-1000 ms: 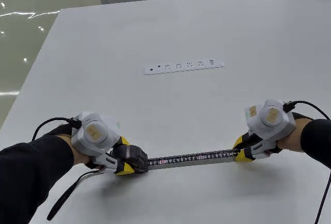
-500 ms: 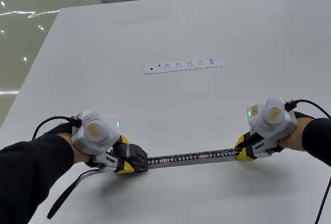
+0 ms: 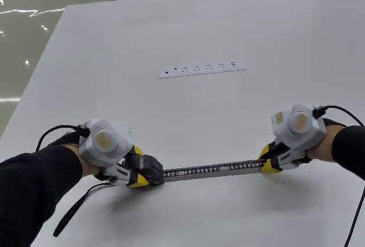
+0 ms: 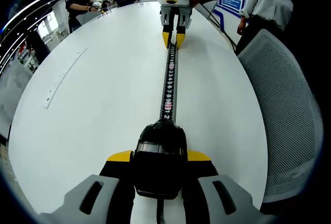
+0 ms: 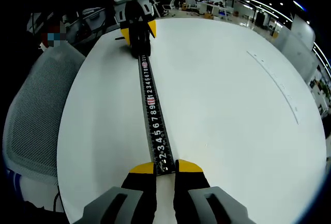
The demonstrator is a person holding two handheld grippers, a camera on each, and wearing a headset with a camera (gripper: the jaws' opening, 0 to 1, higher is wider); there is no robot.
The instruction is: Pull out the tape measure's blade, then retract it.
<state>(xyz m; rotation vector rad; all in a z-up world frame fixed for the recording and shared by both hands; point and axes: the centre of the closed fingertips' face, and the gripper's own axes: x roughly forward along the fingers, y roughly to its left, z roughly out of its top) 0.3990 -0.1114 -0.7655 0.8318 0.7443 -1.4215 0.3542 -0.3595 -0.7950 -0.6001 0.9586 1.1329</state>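
Worktop (image 3: 228, 24): white and flat; it carried everything noted below.
Mesh chair (image 4: 282, 105): grey mesh back, seen past the worktop's near edge in both gripper views (image 5: 36, 115).
Left gripper (image 3: 140, 167): held low over the near-left part of the worktop. Its yellow-tipped jaws were clamped on either side of the tape measure case, as its own view confirmed (image 4: 160, 157).
Right gripper (image 3: 265, 160): held near the worktop's near-right part, facing the left gripper. Its jaws were pinched together on the free end of the blade, with the low numbers just ahead of the tips (image 5: 165, 168).
Power strip (image 3: 202, 69): white and flat, lying about mid-worktop on the far side of the blade, well apart from both grippers.
Blade (image 3: 214, 170): drawn out and straight between the two grippers, roughly parallel to the near edge. The printed scale faced up (image 5: 153, 115). Whether it touched the worktop along its length could not be told.
Tape measure case (image 3: 147, 169): black, between the left jaws toward the near-left corner. The blade left its front face (image 4: 160, 154).
Black strap (image 3: 74, 215): trailed from beneath the left gripper toward the near-left corner, slack on the worktop.
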